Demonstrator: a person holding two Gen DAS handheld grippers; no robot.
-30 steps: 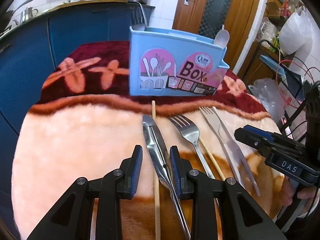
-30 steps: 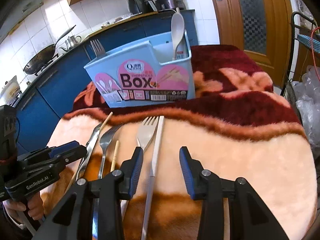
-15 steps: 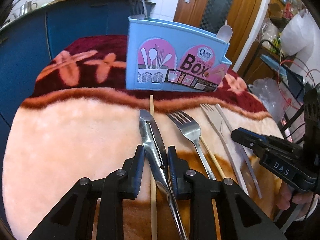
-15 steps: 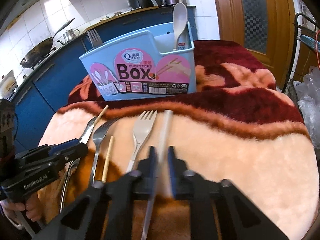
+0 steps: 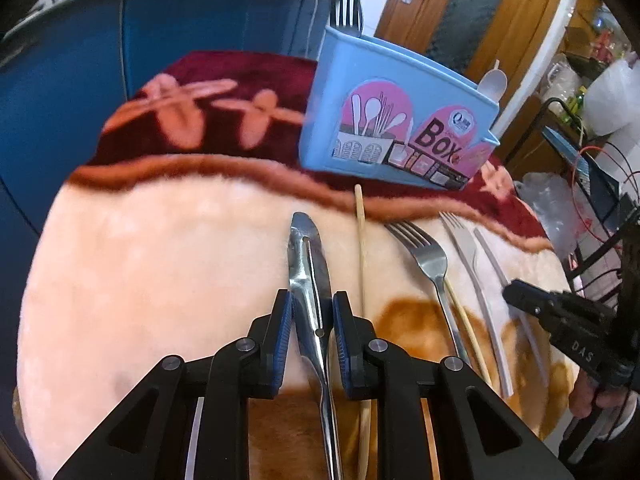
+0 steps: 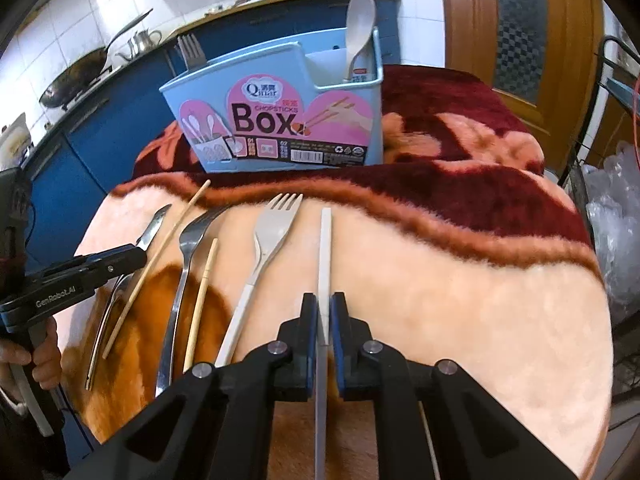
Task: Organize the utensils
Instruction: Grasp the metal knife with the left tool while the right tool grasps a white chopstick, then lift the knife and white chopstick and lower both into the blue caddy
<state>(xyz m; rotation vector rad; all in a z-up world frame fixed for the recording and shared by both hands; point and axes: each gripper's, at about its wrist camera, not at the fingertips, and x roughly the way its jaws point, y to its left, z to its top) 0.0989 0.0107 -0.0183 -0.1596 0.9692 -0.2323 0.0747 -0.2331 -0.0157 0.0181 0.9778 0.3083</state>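
The left claw (image 5: 313, 316) has closed on the steel knife (image 5: 309, 268) at the blade's base; the right claw (image 6: 324, 320) has just pinched the white chopstick (image 6: 325, 256) at mid-length. Both utensils lie on the blanket-covered counter (image 6: 460, 300), just before the blue box (image 6: 280, 116).

Handling, judged: the knife is rigid, heavier and slick, so a grip near its balance point suits it. The chopstick is light, stiff and narrow, and may pivot between the pads.

Legible text: "Box" and "CHOPSTICKS" on the box; "GenRobot.AI" and "DAS" on the claws.
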